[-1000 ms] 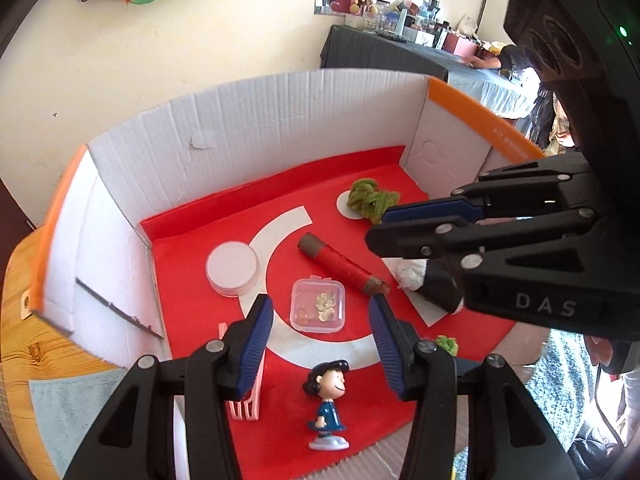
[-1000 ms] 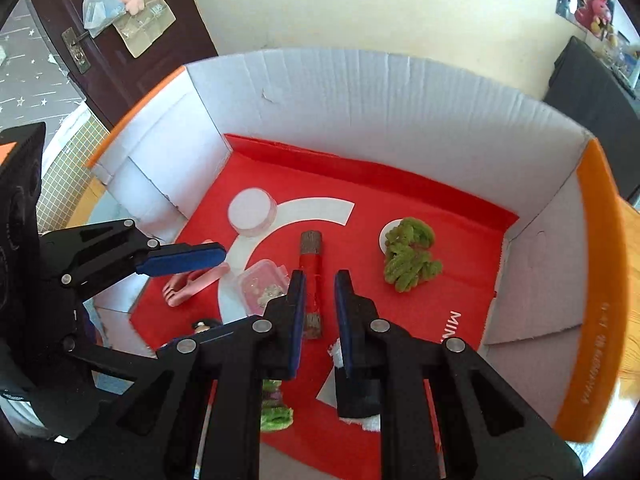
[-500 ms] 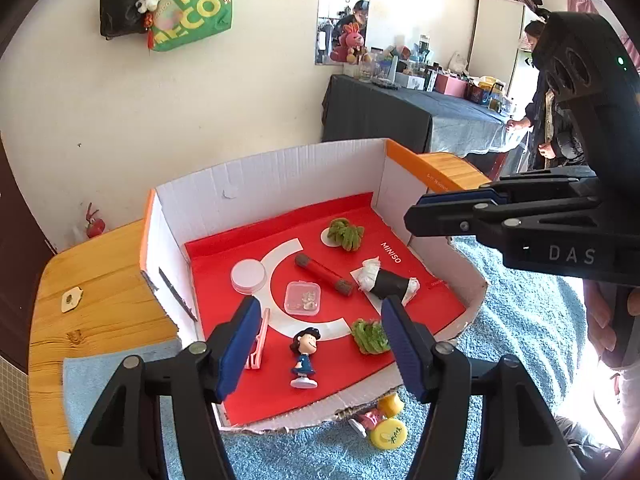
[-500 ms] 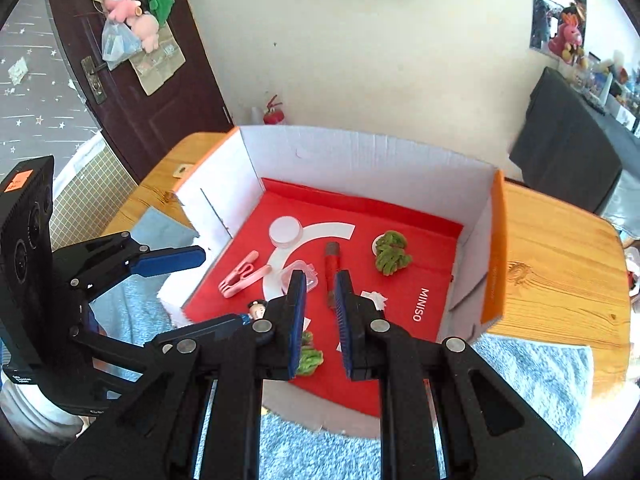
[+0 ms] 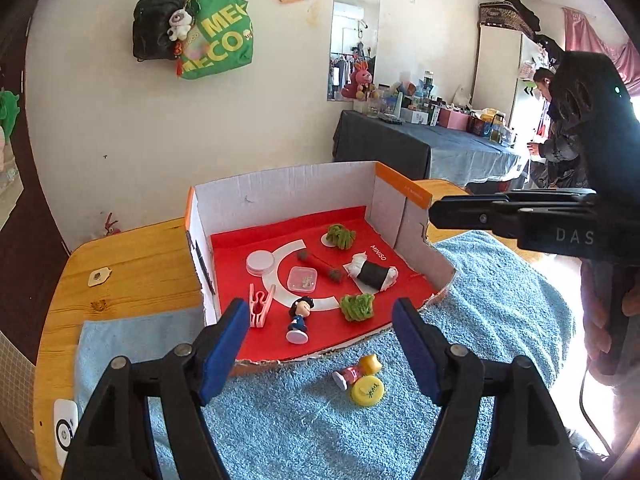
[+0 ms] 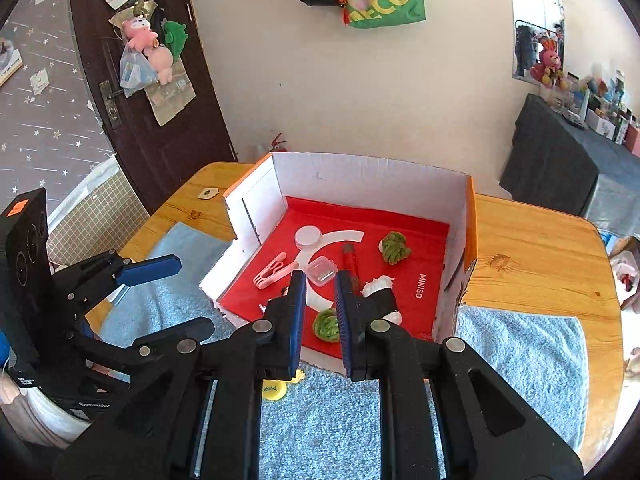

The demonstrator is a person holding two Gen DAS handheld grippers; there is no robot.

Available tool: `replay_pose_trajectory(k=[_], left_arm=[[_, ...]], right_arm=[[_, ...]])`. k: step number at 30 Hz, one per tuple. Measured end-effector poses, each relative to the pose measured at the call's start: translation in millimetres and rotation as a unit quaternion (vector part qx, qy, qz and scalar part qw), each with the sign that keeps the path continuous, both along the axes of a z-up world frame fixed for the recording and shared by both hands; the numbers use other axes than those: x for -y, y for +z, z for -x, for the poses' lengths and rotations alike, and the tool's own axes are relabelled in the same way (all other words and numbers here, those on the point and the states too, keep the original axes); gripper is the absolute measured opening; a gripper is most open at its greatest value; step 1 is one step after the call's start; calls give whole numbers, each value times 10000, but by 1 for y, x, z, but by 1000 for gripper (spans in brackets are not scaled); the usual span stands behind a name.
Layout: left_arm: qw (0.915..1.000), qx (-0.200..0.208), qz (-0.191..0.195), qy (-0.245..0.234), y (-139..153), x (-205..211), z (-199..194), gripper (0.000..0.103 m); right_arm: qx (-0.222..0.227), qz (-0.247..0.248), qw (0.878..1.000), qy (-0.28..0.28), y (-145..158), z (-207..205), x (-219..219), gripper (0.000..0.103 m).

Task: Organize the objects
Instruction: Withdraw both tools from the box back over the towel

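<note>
A red-floored cardboard box (image 5: 288,188) (image 6: 360,176) stands on the table. It holds a figurine (image 5: 298,316), a pink clip (image 5: 260,308) (image 6: 274,270), a clear case (image 5: 303,279) (image 6: 322,271), a white lid (image 5: 260,262) (image 6: 308,237), a red tube (image 5: 320,265), a black-and-white roll (image 5: 372,274) and two green clumps (image 5: 340,235) (image 5: 357,306). A yellow cap (image 5: 367,390) and a small toy (image 5: 358,370) lie on the blue towel (image 5: 320,420) outside the box front. My left gripper (image 5: 320,344) is open and empty above the towel. My right gripper (image 6: 320,320) is nearly closed, with a narrow gap, and empty.
The wooden table (image 5: 132,260) (image 6: 540,248) carries the box and the blue towel (image 6: 520,352). A white device (image 5: 64,428) lies at the near left edge. A dark door (image 6: 152,100) and a wall stand behind. A person (image 5: 560,136) stands by a cluttered table at right.
Both grippers have pulled back and up out of the box, so the whole box and towel now show. The left jaws have opened wider. No object was taken.
</note>
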State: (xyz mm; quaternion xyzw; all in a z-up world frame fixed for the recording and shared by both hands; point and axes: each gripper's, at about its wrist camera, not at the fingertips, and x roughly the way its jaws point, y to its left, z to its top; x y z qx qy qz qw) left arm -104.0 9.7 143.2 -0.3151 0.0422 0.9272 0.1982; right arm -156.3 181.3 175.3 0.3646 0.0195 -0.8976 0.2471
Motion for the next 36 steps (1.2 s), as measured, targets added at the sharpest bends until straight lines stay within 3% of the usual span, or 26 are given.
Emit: replay_pose_trajectory(k=[8, 10, 12, 13, 14, 15, 16, 25, 36], left_arm=[[9998, -104, -146, 77, -6, 2, -30, 79], [9997, -132, -161, 97, -9, 1, -36, 83], [9997, -158, -167, 128, -12, 0, -40, 86], [9996, -159, -158, 158, -14, 0, -42, 86], [9996, -154, -164, 186, -16, 0, -43, 86], [9995, -133, -190, 200, -18, 0, -45, 86], [9995, -94, -227, 206, -20, 1, -45, 86], [9984, -50, -247, 503, -34, 4, -57, 95], [9967, -31, -283, 763, -49, 4, -68, 103]], right_arm=[[-282, 212, 9993, -81, -4, -39, -7, 15], [-321, 241, 9992, -84, -5, -47, -9, 15], [-406, 221, 9989, -117, -7, -55, -9, 22], [-453, 198, 9987, -128, -8, -58, -9, 37], [-534, 201, 9983, -145, -9, -63, -10, 69], [-649, 219, 9975, -153, -10, -68, -10, 81], [-731, 167, 9970, -183, -10, -72, -10, 87], [-822, 178, 9958, -357, -27, -97, -14, 88], [-832, 306, 9937, -691, -52, -114, -29, 97]])
